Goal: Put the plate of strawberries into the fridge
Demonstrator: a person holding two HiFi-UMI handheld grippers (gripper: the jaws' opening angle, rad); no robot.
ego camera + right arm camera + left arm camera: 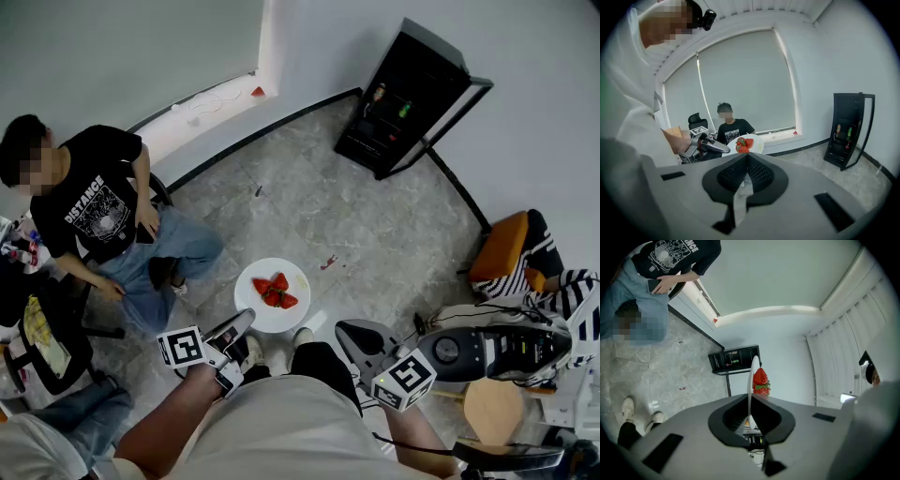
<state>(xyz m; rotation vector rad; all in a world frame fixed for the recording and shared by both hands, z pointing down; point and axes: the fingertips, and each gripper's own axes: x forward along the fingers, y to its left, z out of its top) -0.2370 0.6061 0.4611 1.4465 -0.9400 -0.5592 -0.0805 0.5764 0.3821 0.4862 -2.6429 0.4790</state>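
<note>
Carry step: left gripper [246,319] has its fingers clamped on the near rim of the white plate [296,274], held over the floor; right gripper [349,331] fingers closed on nothing. Fridge [403,98] is well apart, door open. I'd walk slowly and keep the plate level, since the few red strawberries [275,292] sit loose mid-plate.

Head view. Seated person [98,211], black printed T-shirt, jeans: left. Orange cushion [500,246]: right edge. Round wooden stool [491,409]: lower right. Grey tiled floor [375,234]: centre.
</note>
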